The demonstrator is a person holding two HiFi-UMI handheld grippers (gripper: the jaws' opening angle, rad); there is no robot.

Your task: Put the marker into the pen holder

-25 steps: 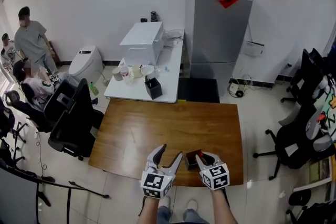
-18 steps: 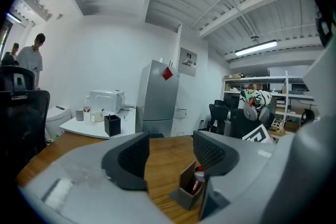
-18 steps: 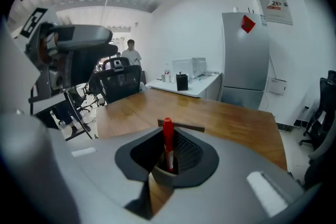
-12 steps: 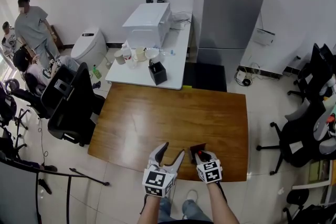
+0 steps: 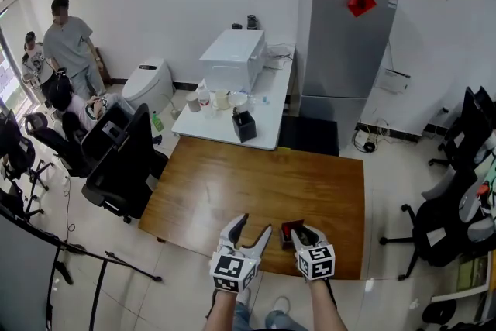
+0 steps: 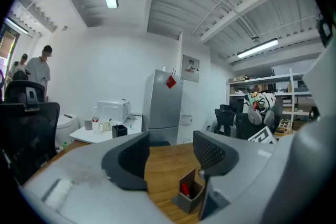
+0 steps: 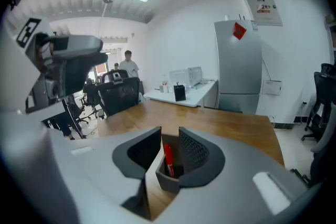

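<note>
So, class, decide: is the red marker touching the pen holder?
Touching. The right gripper view shows the marker standing inside the pen holder, its lower end down in the box and its side against the left wall.

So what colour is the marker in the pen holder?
Red. The marker shows best in the right gripper view, standing in the dark pen holder.

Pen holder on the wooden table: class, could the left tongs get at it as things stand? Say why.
Probably not cleanly. The left tongs stand open and empty beside the pen holder, but the right tongs, whose jaws have just been opening round the marker inside it, crowd it.
</note>
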